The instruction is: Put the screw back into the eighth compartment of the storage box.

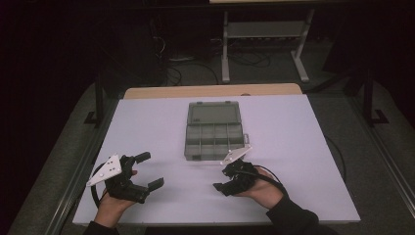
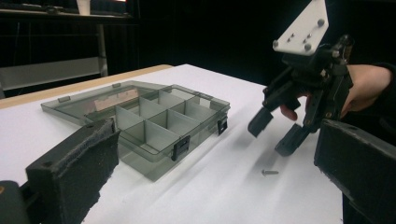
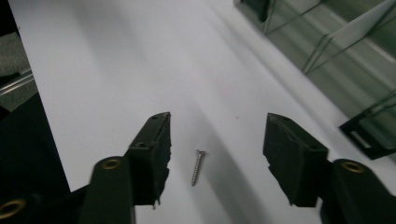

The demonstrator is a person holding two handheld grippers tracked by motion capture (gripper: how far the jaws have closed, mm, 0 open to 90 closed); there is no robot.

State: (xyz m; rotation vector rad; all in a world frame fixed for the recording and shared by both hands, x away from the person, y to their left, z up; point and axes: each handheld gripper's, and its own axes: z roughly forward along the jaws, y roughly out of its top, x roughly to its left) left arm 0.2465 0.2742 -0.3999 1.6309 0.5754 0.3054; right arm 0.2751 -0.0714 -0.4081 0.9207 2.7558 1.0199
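The right hand-held gripper (image 3: pixel 215 154) hangs low over the table (image 1: pixel 303 147) with its jaws spread either side of a screw (image 3: pixel 198 167) lying flat, untouched, near the open box (image 1: pixel 214 129). The left hand-held gripper (image 1: pixel 149 171) rests apart, jaws spread wide and empty

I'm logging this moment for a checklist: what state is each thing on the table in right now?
Compartment box: lid open, laid flat behind it; the compartments look empty.
Screw: lying flat on the table, not gripped.
Right gripper: jaws apart on either side of the screw, pads not touching it.
Left gripper: jaws wide open, nothing between them.
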